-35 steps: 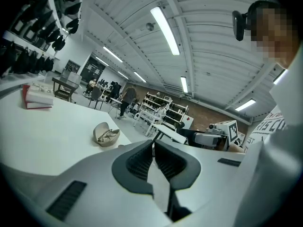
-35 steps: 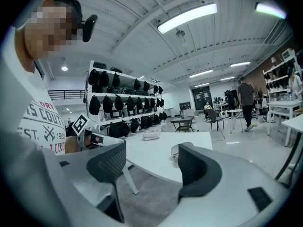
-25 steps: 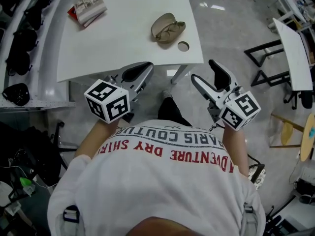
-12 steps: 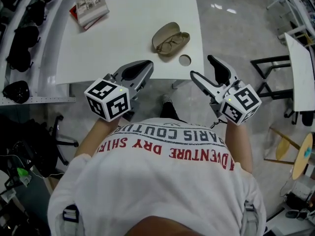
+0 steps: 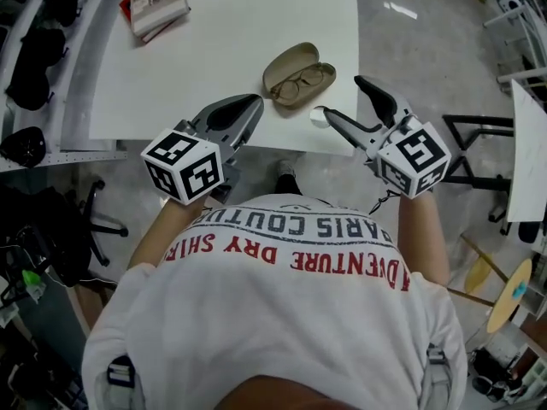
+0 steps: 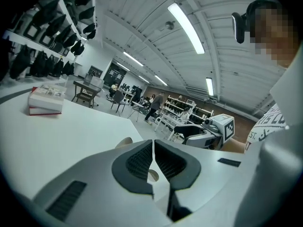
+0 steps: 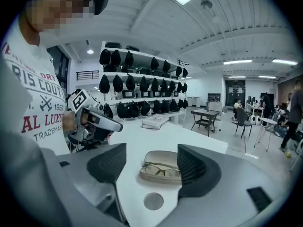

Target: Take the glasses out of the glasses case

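A tan glasses case (image 5: pixel 298 73) lies open near the white table's (image 5: pixel 214 49) front right edge, with thin-framed glasses (image 5: pixel 304 84) inside it. The right gripper view shows the case (image 7: pixel 162 167) and its glasses (image 7: pixel 161 170) just beyond the jaws. My right gripper (image 5: pixel 346 101) is open and empty, its tips just right of the case at the table edge. My left gripper (image 5: pixel 244 111) is shut and empty, over the table's front edge to the left of the case. In the left gripper view only a tan sliver of the case (image 6: pixel 124 141) shows past the shut jaws.
A book (image 5: pixel 156 2) lies at the table's far left corner. A round cable hole (image 5: pixel 318 116) sits in the table just in front of the case. Shelves with dark helmets (image 7: pixel 142 84) line the left side. Chairs and other tables stand on the floor to the right.
The table and case have come nearer. Both grippers have moved forward to the table's front edge, and the right one now sits beside the case. Neither jaw state changed.
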The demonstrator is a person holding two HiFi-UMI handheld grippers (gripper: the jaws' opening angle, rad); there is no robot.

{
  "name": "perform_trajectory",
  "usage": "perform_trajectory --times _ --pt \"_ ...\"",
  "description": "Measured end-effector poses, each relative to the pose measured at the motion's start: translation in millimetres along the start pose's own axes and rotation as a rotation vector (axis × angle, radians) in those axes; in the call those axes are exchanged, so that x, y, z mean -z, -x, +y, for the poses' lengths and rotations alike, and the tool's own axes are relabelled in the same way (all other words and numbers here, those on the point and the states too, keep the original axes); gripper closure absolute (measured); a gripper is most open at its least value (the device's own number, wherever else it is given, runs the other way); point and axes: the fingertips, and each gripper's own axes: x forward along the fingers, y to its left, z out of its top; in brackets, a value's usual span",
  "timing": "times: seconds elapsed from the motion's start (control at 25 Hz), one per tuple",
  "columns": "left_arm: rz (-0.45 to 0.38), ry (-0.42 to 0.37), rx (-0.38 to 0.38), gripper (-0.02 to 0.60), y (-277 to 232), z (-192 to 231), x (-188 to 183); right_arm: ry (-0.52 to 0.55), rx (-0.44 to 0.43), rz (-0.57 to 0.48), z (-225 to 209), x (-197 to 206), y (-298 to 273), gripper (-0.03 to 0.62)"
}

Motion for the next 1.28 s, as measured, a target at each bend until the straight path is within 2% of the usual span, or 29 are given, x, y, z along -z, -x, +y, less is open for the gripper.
perform_trajectory --times 0.4,0.8,1.12,1.28 --pt "-0.028 0.039 -0.105 0.546 -23 25 -7 0.162 -0.143 0.121 -26 17 -55 0.272" --pt "-0.034 0.063 -0.184 0.546 -30 51 -9 0.435 -0.283 0.295 -34 50 -113 0.272" --pt "-0.047 0.079 -0.216 0.546 -33 62 -5 0.573 -0.340 0.398 -40 76 -141 0.275" --pt "-0.055 0.087 -0.219 0.546 -31 69 -2 0.620 -0.353 0.438 -38 91 -156 0.301"
